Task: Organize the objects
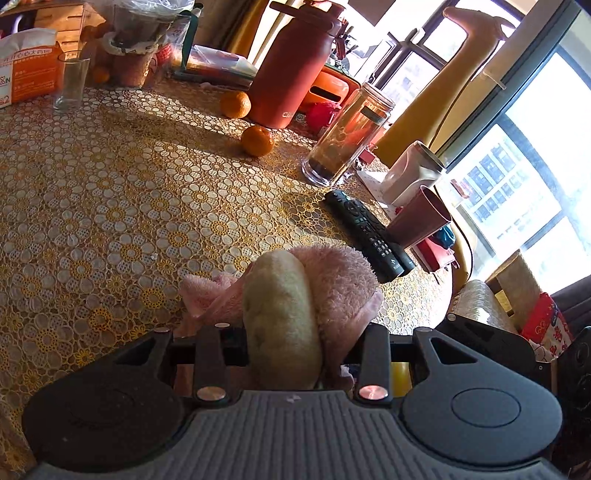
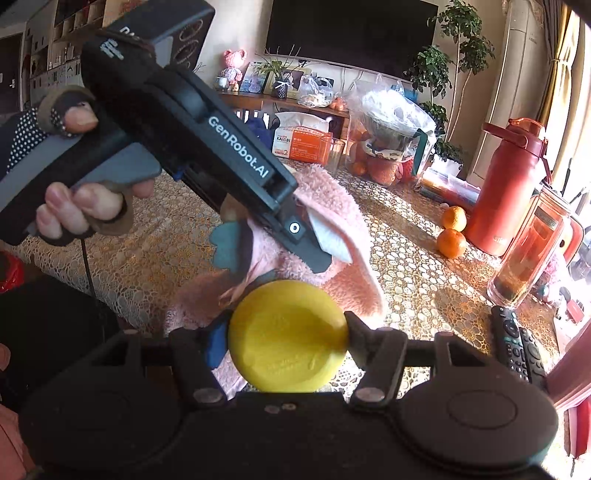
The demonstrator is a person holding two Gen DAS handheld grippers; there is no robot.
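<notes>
**A lived-in family sitting room**

This is a home. A big dark television (image 2: 349, 35) hangs above a low wooden sideboard (image 2: 295, 101) crowded with photos and trinkets, with leafy houseplants (image 2: 448, 55) beside it. The table wears a yellow lace cloth (image 1: 110, 192) strewn with oranges (image 1: 257, 140), remote controls (image 1: 365, 232), a tissue box (image 2: 301, 142) and a red flask (image 1: 291, 74). Tall windows (image 1: 517, 166) flood it with sun.

Strong daylight poured through a tall dark-framed window (image 1: 517, 173), with yellow curtains (image 1: 413, 122) beside it. The worktop (image 1: 110, 192) wore a yellow lace cloth patterned with flowers and circles, crossed by hard shadows. Across the room a large dark television (image 2: 351, 33) hung above a low wooden cabinet (image 2: 280, 101). A leafy potted tree (image 2: 454, 55) stood beside a tall white air conditioner (image 2: 517, 74).
</notes>
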